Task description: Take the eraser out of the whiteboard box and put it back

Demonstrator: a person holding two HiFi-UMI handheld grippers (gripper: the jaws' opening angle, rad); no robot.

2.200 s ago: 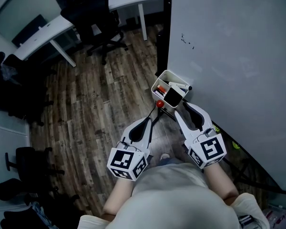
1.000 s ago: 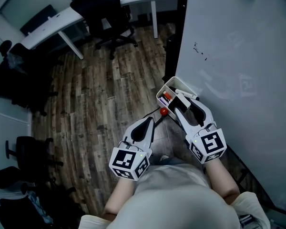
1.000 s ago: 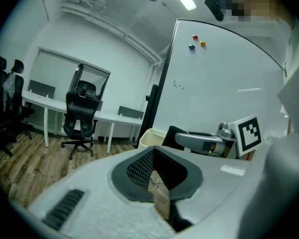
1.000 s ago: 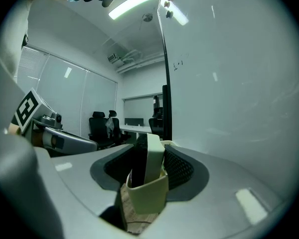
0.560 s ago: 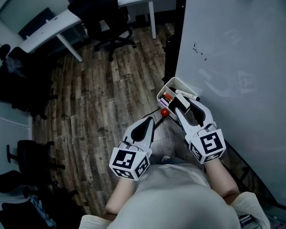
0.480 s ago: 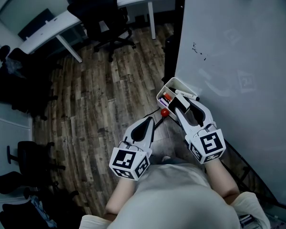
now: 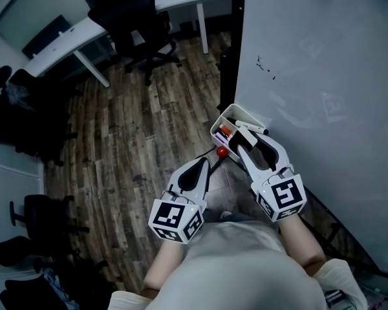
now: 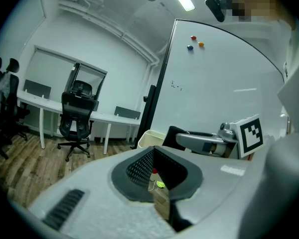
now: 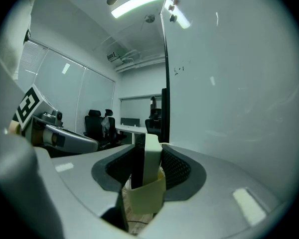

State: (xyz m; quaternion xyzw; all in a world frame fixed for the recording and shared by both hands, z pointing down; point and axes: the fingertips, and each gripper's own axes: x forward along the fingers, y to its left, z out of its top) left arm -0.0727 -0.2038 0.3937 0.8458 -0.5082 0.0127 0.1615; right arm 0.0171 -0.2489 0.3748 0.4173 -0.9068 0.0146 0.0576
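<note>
The white whiteboard box (image 7: 220, 119) hangs at the lower edge of the whiteboard (image 7: 323, 76). My right gripper (image 7: 245, 141) reaches into it from the near side. In the right gripper view, the eraser (image 9: 150, 156), white with a black felt face, stands upright between the pads of the right gripper (image 9: 147, 169), which is shut on it. A cream box wall (image 9: 145, 198) crosses its lower end. My left gripper (image 7: 204, 163) hangs left of the box, shut and holding nothing. In its own view the left gripper (image 8: 157, 177) points past the box (image 8: 148, 135).
A marker (image 7: 253, 127) and a red-capped item (image 7: 224, 131) lie in the box. A red ball (image 7: 221, 152) sits just below it. Dark office chairs (image 7: 136, 31) and white desks (image 7: 71, 34) stand on the wood floor (image 7: 129, 147) to the left.
Since the earliest frame my right gripper has moved forward into the box, and the eraser now stands between its jaws. Over the last second neither gripper has shifted.
</note>
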